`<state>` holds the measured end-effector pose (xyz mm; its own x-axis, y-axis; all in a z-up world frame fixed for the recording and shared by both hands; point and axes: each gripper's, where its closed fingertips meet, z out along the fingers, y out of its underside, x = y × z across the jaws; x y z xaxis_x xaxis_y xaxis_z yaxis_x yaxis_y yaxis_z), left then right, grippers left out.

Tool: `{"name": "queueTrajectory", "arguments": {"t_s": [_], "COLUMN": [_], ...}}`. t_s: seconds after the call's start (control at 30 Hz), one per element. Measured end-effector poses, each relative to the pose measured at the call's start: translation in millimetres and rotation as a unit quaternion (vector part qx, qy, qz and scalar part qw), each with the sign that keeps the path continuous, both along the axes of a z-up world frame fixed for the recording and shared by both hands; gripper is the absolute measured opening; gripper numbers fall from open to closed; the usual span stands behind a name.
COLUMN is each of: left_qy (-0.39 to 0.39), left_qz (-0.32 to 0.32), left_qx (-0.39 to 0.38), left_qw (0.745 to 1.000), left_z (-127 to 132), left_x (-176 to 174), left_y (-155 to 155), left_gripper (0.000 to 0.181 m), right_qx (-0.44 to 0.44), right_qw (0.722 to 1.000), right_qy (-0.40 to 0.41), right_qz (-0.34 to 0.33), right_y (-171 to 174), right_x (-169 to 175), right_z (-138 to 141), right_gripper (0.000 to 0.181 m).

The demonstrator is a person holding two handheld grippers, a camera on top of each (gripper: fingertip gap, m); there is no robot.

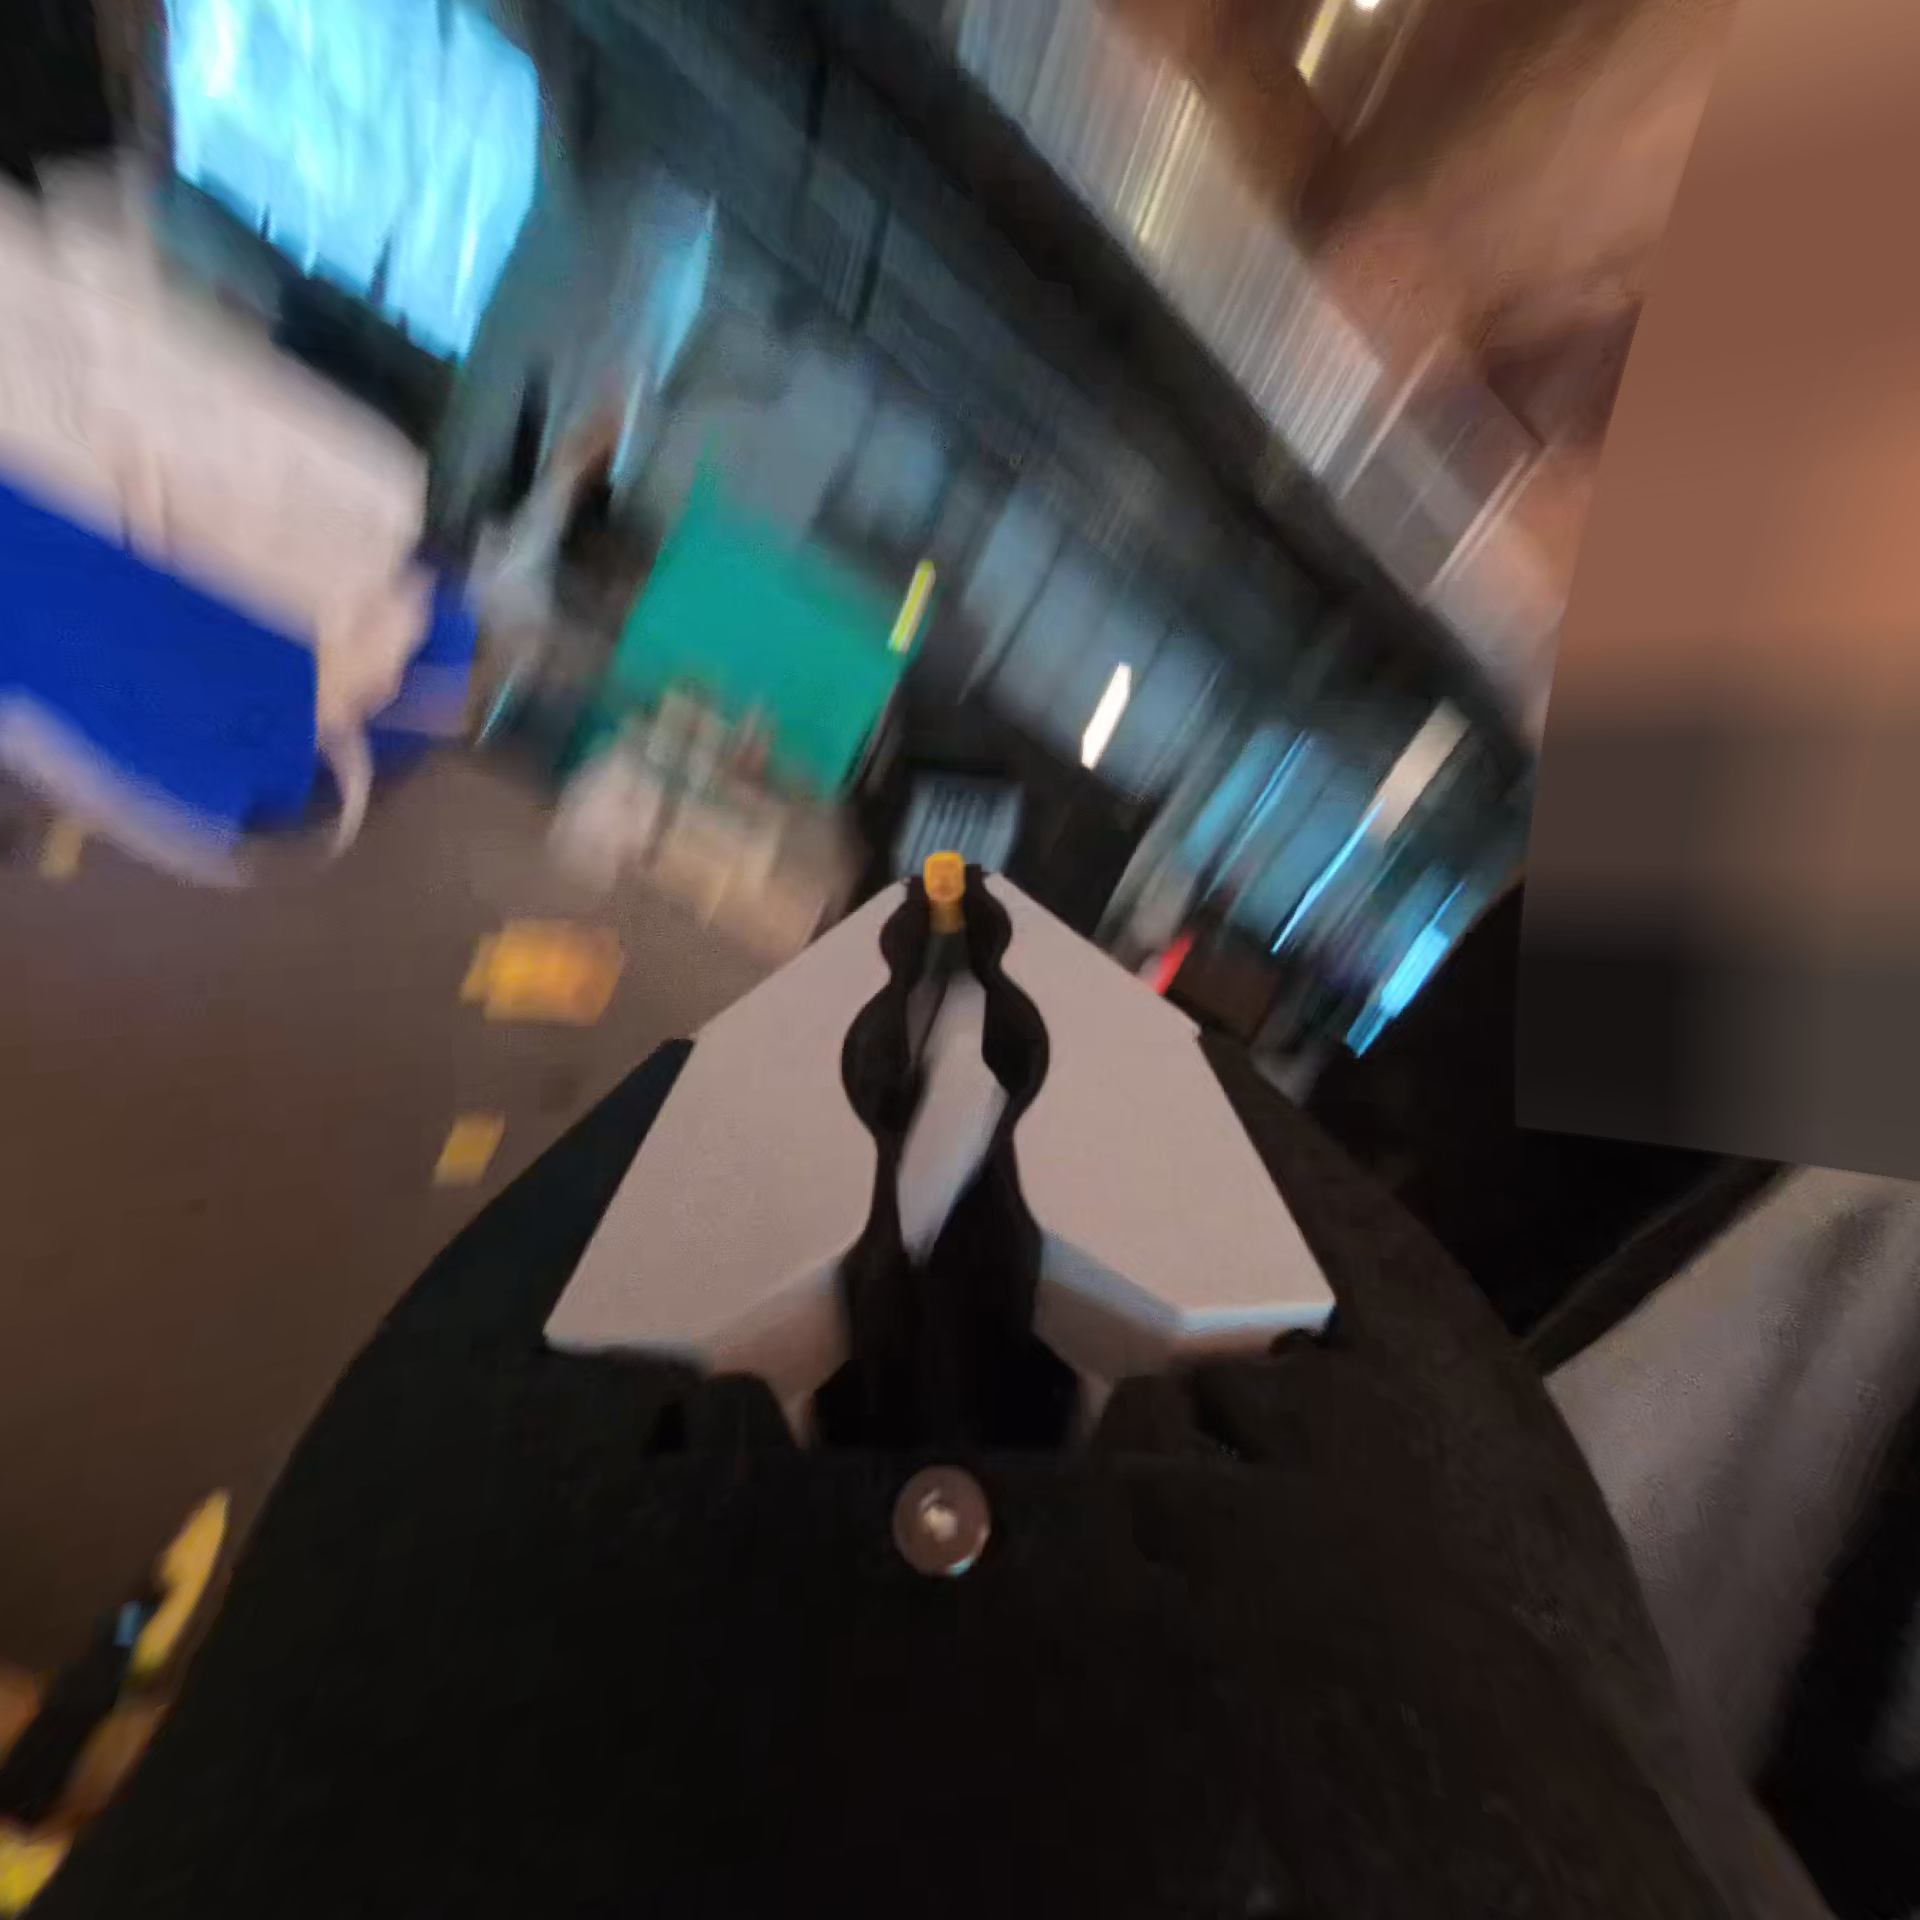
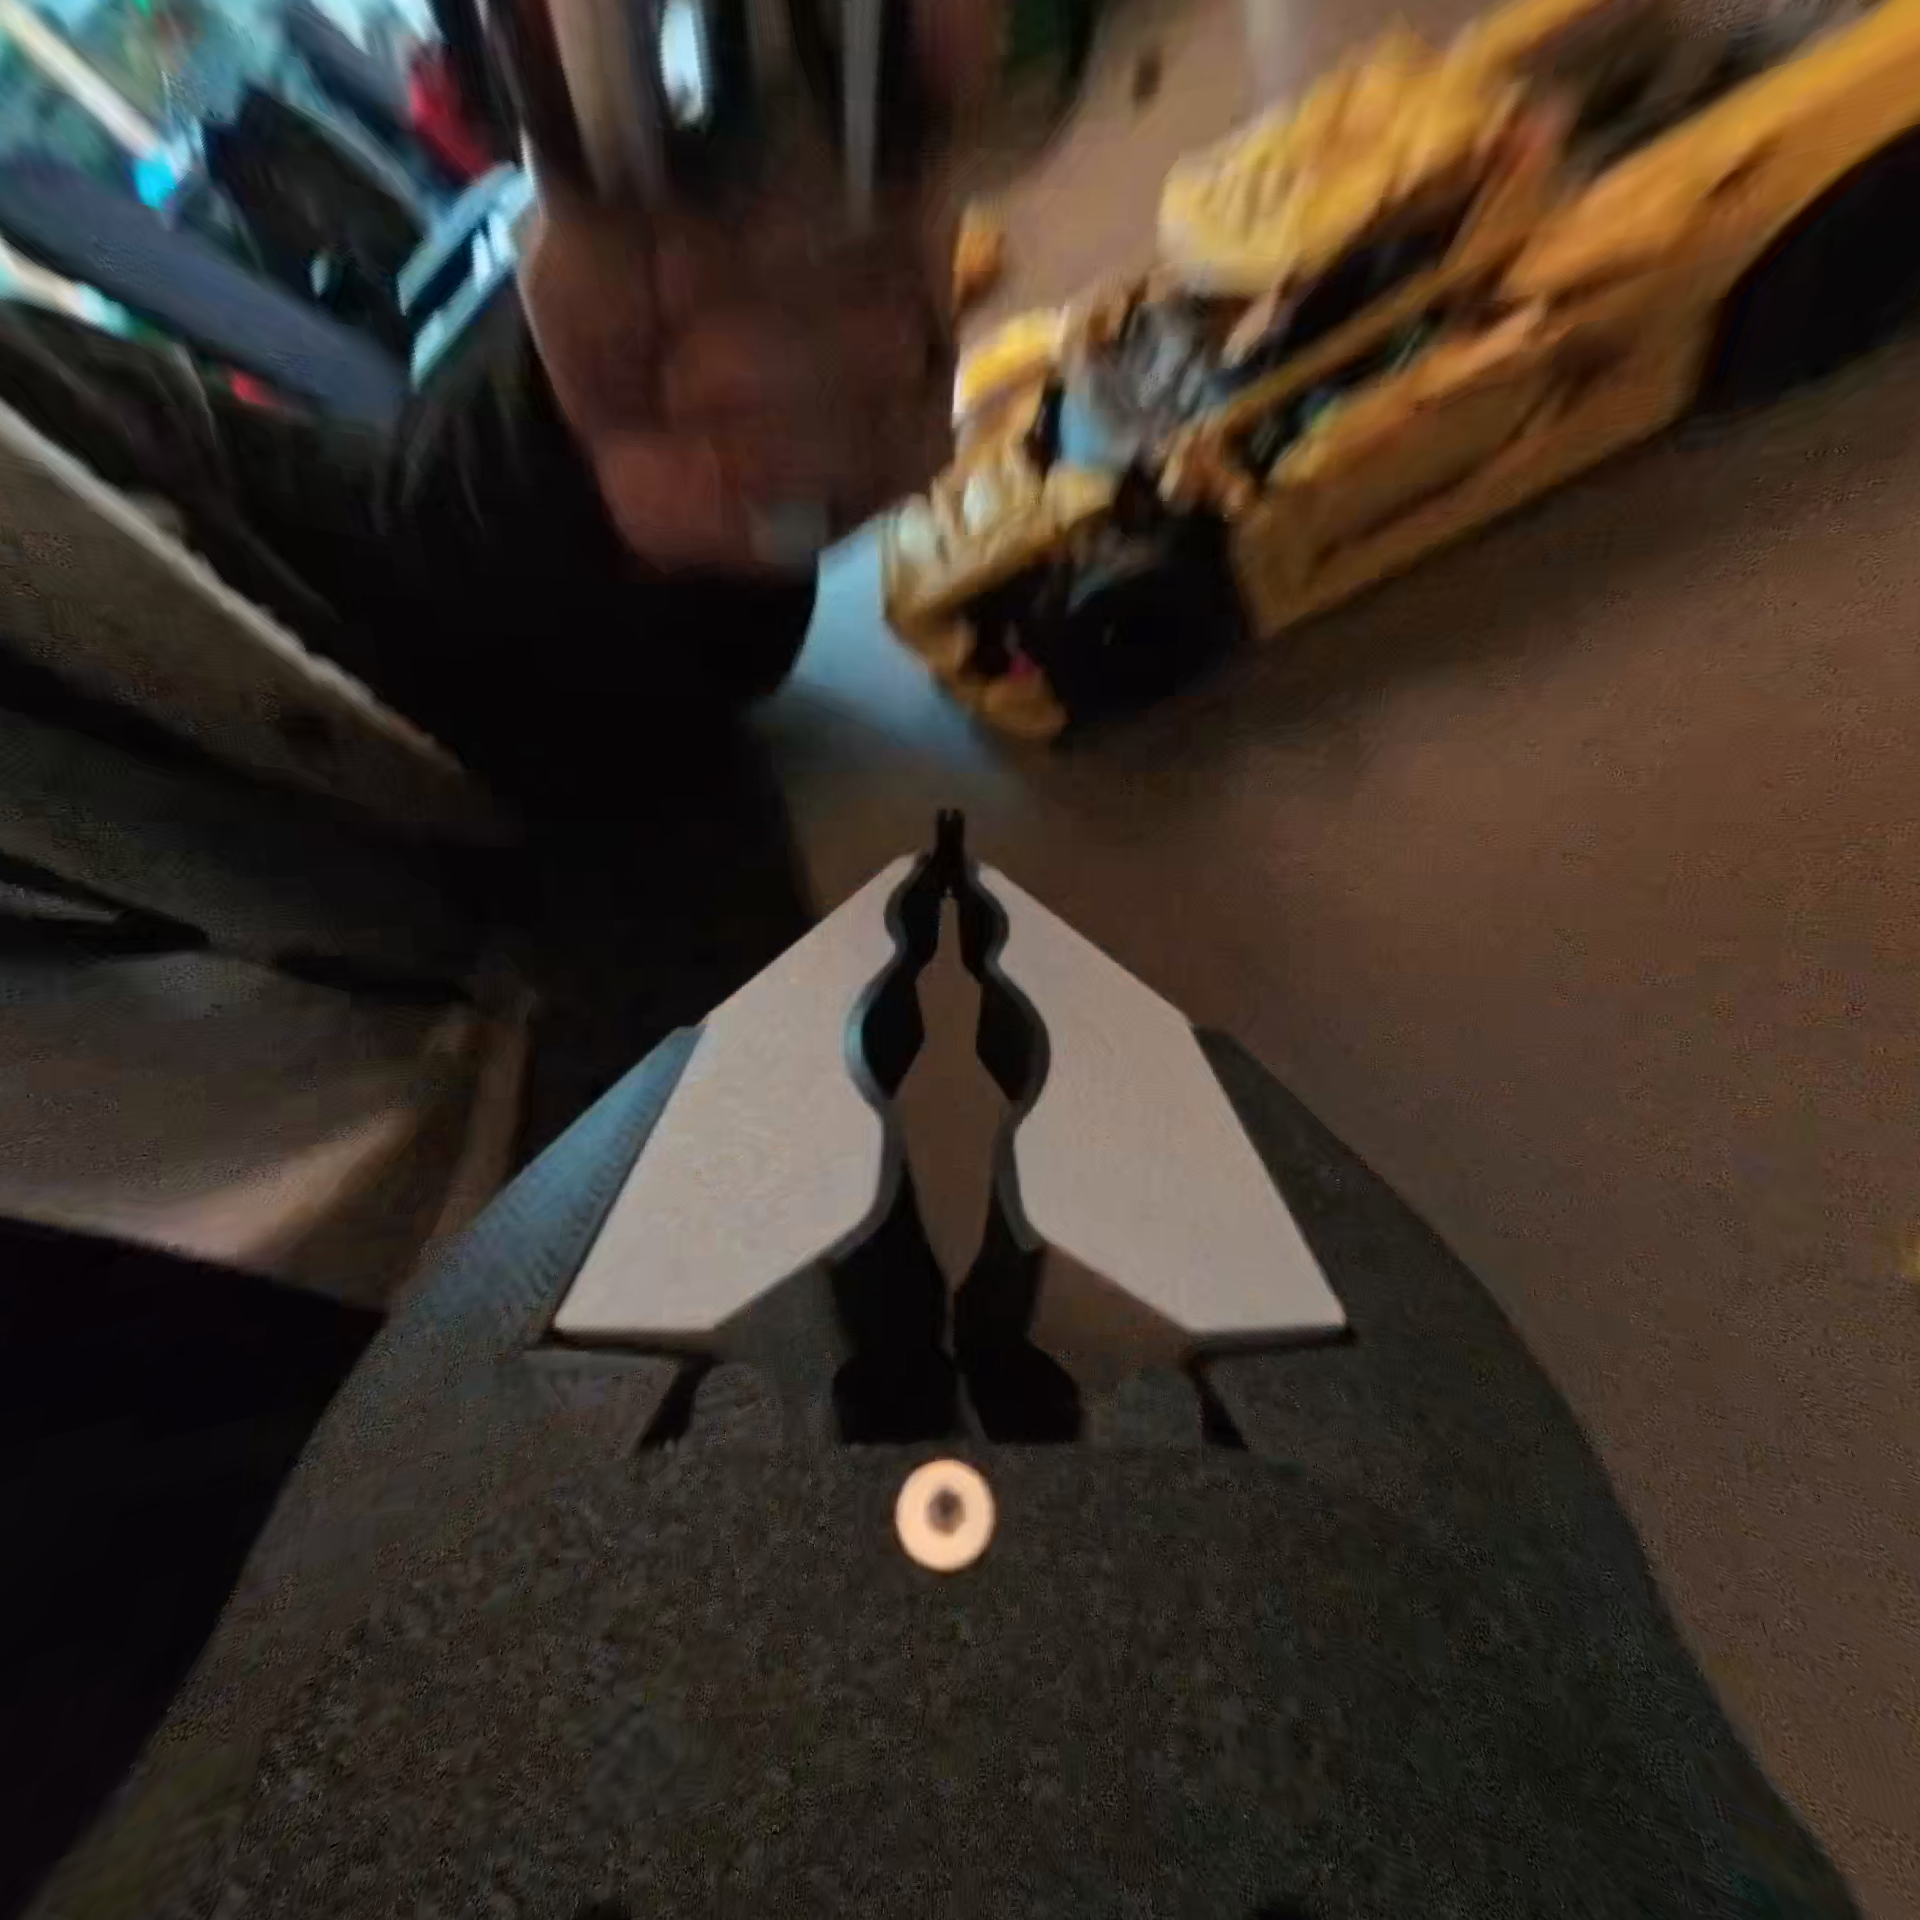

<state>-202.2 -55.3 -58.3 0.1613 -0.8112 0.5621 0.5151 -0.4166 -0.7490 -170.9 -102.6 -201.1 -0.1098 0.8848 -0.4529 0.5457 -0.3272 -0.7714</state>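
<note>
Both views are heavily smeared, so only broad shapes can be made out. A brown surface is seen under both grippers, marked in the left wrist view with scattered yellow patches. Beyond it, a dim room is shown: a bright blue-white screen, a green panel, and a blue and white mass at the left edge. What these are cannot be told.

In the right wrist view a large yellow and black toy-like model is seen lying on the surface, well ahead and to the right. Beside it a person's hand is spread, with a dark sleeve below it.

The right gripper is brought together at its tips, with nothing visible between them, clear of the model.

The left gripper is clamped on a small yellow piece, held at the very tips, raised off the surface. How much has been assembled or moved cannot be judged from these views.
</note>
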Motion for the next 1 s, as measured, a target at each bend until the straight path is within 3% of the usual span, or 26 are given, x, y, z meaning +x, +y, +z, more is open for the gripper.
{"name": "queueTrajectory", "arguments": {"t_s": [0.03,0.07,0.1,0.13,0.2,0.27,0.33,0.4,0.57,0.77,0.87,1.0], "left_qy": [-0.058,-0.039,0.019,0.069,0.133,0.19,0.277,0.343,0.469,0.596,0.587,0.578], "left_qz": [0.04,0.088,0.116,0.132,0.123,0.091,0.057,0.043,0.026,-0.028,-0.059,-0.087], "left_qx": [0.008,0.02,0.03,0.034,0.018,-0.022,-0.041,-0.046,-0.086,-0.092,-0.093,-0.093], "left_qw": [0.997,0.995,0.993,0.988,0.983,0.977,0.958,0.937,0.878,0.797,0.802,0.806], "left_z": [24,30,25,15,-9,-36,-67,-92,-135,-156,-173,-192], "left_x": [-36,-61,-71,-74,-63,-39,-13,8,45,91,115,135], "left_y": [11,19,22,22,23,27,25,22,39,100,123,131], "left_gripper": [0.006,0.006,0.007,0.007,0.007,0.007,0.007,0.007,0.007,0.007,0.007,0.007], "right_qx": [-0.014,-0.005,0.007,0.017,0.078,0.135,0.189,0.195,0.193,0.201,0.179,0.119], "right_qw": [0.998,0.999,0.999,0.997,0.985,0.96,0.935,0.923,0.919,0.924,0.934,0.941], "right_qy": [-0.04,-0.022,0.043,0.057,-0.008,-0.118,-0.182,-0.249,-0.308,-0.283,-0.218,-0.037], "right_qz": [0.038,0.034,-0.009,-0.056,-0.155,-0.214,-0.24,-0.221,-0.153,-0.162,-0.221,-0.314], "right_y": [-20,-21,-2,24,81,131,167,181,186,186,176,139], "right_x": [-2,-7,-8,0,32,75,105,122,126,132,143,136], "right_z": [-24,-19,11,27,19,-9,-24,-41,-61,-54,-37,-1], "right_gripper": [0.004,0.004,0.004,0.004,0.004,0.004,0.004,0.004,0.004,0.023,0.023,0.022]}}
